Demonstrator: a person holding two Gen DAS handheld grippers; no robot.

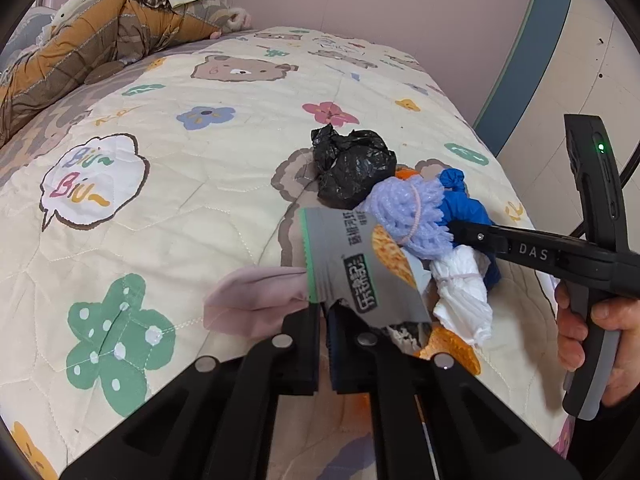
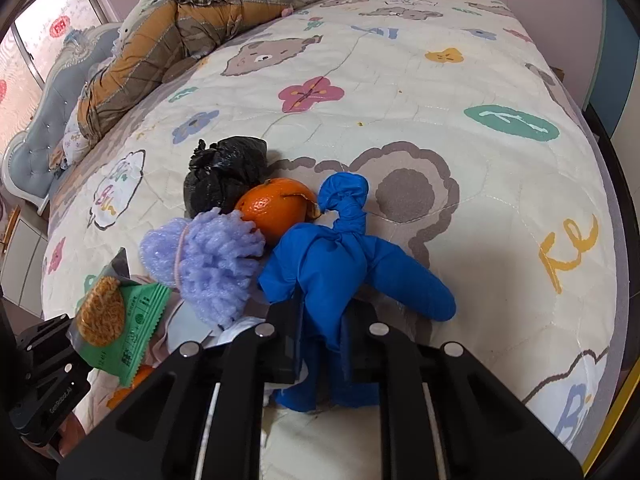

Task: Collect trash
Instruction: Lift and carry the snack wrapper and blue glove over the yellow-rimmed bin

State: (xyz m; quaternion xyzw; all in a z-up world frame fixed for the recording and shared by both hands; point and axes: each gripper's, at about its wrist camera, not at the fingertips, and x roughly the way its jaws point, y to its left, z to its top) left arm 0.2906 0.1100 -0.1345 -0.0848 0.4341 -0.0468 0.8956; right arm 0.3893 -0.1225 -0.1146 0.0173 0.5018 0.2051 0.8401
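Note:
A heap of trash lies on the patterned quilt (image 1: 168, 216). My left gripper (image 1: 324, 320) is shut on the torn edge of a grey and green snack wrapper (image 1: 360, 264). Behind it are a black plastic bag (image 1: 352, 168), a purple foam net (image 1: 408, 216) and a white foam net (image 1: 460, 292). My right gripper (image 2: 324, 320) is shut on a knotted blue glove (image 2: 340, 256). An orange (image 2: 276, 204) sits between the black bag (image 2: 224, 176) and the glove. In the left wrist view the right gripper (image 1: 454, 234) reaches in from the right, held by a hand (image 1: 580, 328).
A pink cloth (image 1: 252, 300) and orange peel (image 1: 452, 348) lie beside the wrapper. Folded brown bedding (image 2: 160, 52) is piled at the far left, by a grey padded headboard (image 2: 44, 120). The bed's edge (image 2: 600, 200) drops off at the right.

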